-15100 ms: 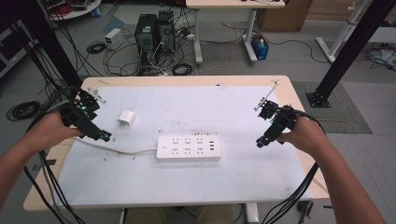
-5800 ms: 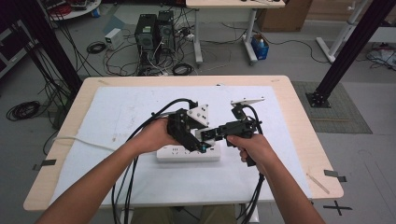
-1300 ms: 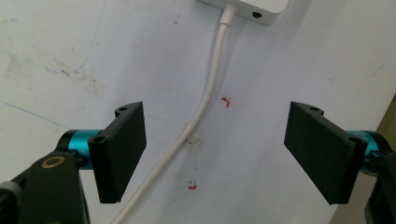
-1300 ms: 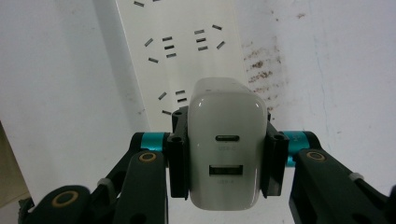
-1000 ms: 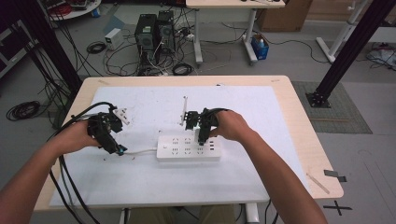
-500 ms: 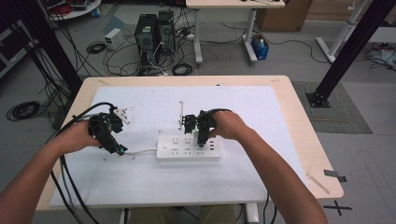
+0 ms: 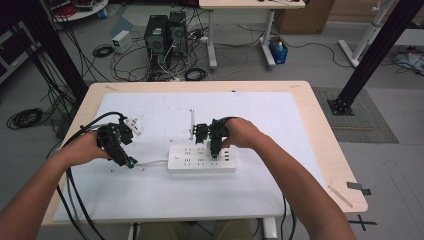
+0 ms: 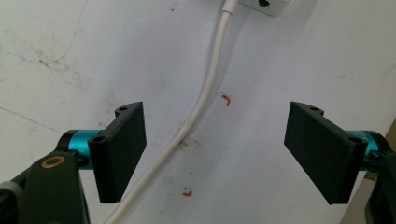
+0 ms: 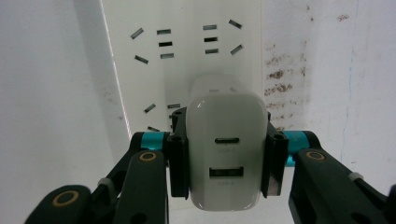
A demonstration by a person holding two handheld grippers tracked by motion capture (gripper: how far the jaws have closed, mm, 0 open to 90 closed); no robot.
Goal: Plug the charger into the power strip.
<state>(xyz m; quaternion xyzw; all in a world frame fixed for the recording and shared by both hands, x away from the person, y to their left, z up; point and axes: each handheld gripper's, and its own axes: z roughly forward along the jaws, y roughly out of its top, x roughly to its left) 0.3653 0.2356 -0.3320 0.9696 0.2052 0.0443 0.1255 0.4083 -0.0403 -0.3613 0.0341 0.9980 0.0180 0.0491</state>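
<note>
Your right gripper (image 9: 226, 161) clamps white charger (image 9: 226, 154) over power strip (image 7: 202, 159); left gripper (image 8: 224, 154) gapes wide above cord (image 8: 205, 93). Risk: tilted prongs miss slots, strip slides unbraced.

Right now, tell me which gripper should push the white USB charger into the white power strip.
Right. The right gripper already clamps the white USB charger above the white power strip; the left gripper hangs open over the strip's white cable.

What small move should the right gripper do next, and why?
Probably press the charger straight down into the power strip. The right gripper clamps it directly above the sockets, and whether its prongs are seated cannot be told.
</note>
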